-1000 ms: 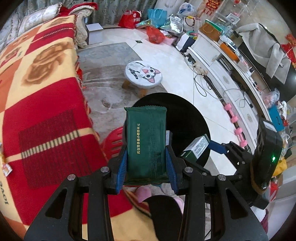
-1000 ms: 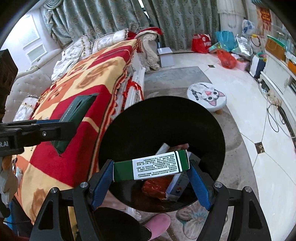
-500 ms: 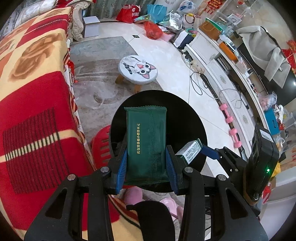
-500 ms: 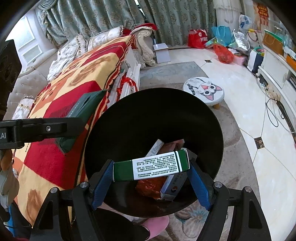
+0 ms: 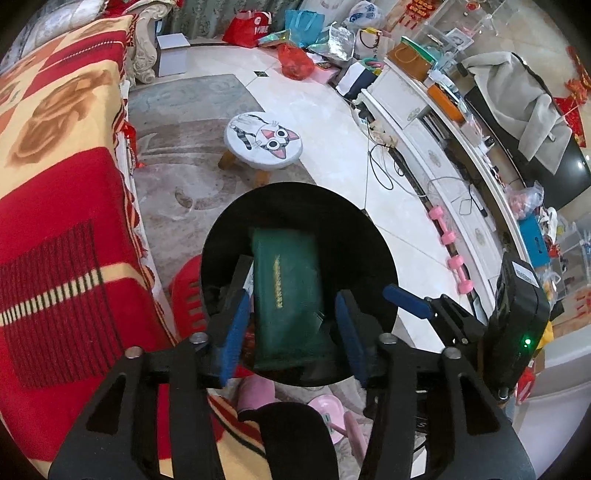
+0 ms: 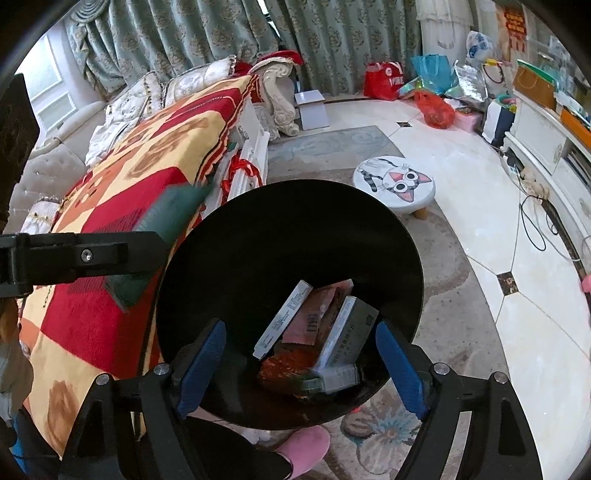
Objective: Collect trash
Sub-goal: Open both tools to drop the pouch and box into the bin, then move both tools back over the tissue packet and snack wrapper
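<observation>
The left tool [image 5: 291, 328] pointed steeply down over the black bin [image 5: 373, 258], and its jaws were opening. The green pack [image 5: 286, 295] sat between the blue pads [image 5: 232, 332] but looked blurred and free of them, with a gap at each side (so nothing was gripped). In the right wrist view the same pack [image 6: 162, 225] showed as a green smear just beside the bin's rim [image 6: 406, 236], above the left tool's black arm [image 6: 81, 254].

The right tool [image 6: 301, 362] hung over the near side of the bin, its jaws spread wide and opening, with nothing between the pads [image 6: 400, 369]. Below it, on the bin's bottom, lay the trash already dropped: a grey-green box [image 6: 345, 341] leaning on its edge, a slim white box [image 6: 282, 319] tilted beside it, a reddish wrapper [image 6: 317, 317] between the two, and a dark red pouch [image 6: 284, 369] under them.

The bin stood on a rug [image 6: 439, 236] next to a sofa covered by a red and yellow blanket [image 6: 122, 184]. A small stool [image 6: 395, 181] with a cartoon cat on its top stood beyond the bin, well apart from it. A pink slipper [image 6: 304, 445] showed just below the bin's near rim. Bags [image 6: 384, 79] lay along the far wall under green curtains [image 6: 332, 33], and a white cabinet [image 5: 439, 147] ran along the right side of the room, with pink dumbbells [image 5: 452, 258] on the floor beside it.
</observation>
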`<state>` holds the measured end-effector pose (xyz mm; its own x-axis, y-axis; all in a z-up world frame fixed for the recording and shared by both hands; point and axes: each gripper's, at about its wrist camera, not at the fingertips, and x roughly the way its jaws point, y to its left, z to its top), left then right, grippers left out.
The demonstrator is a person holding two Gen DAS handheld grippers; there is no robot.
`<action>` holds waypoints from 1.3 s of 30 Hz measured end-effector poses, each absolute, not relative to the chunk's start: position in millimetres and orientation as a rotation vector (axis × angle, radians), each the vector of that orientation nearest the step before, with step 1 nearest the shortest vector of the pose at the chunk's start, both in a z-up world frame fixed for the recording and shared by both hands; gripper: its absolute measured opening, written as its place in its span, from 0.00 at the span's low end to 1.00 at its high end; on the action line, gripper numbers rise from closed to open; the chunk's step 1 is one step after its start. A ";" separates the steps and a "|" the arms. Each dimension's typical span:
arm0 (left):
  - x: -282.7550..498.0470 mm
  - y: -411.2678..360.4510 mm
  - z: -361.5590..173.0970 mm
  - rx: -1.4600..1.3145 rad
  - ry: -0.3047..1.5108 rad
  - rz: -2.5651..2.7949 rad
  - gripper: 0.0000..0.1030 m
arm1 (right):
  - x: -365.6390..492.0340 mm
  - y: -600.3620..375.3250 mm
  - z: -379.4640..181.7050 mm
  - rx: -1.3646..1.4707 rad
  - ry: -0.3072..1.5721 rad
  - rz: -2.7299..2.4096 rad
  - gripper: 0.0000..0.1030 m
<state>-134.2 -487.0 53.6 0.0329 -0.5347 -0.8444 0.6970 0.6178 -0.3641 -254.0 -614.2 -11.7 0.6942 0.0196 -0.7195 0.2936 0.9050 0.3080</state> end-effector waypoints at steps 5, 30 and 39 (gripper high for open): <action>-133.8 -480.1 59.4 0.166 1.198 -0.937 0.48 | -257.4 -608.2 -9.9 0.420 0.790 -0.146 0.81; -156.0 -318.2 73.6 0.234 1.141 -0.637 0.48 | -224.2 -509.6 33.0 0.321 0.761 0.052 0.81; -179.8 -233.8 83.1 0.218 1.160 -0.553 0.48 | -194.5 -443.0 44.1 0.248 0.770 0.209 0.81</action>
<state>-179.8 -233.8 83.1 0.2844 -0.2999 -0.9106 0.5188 0.8468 -0.1168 -194.5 -443.0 44.1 0.6999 0.2757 -0.6588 -0.0953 0.9503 0.2964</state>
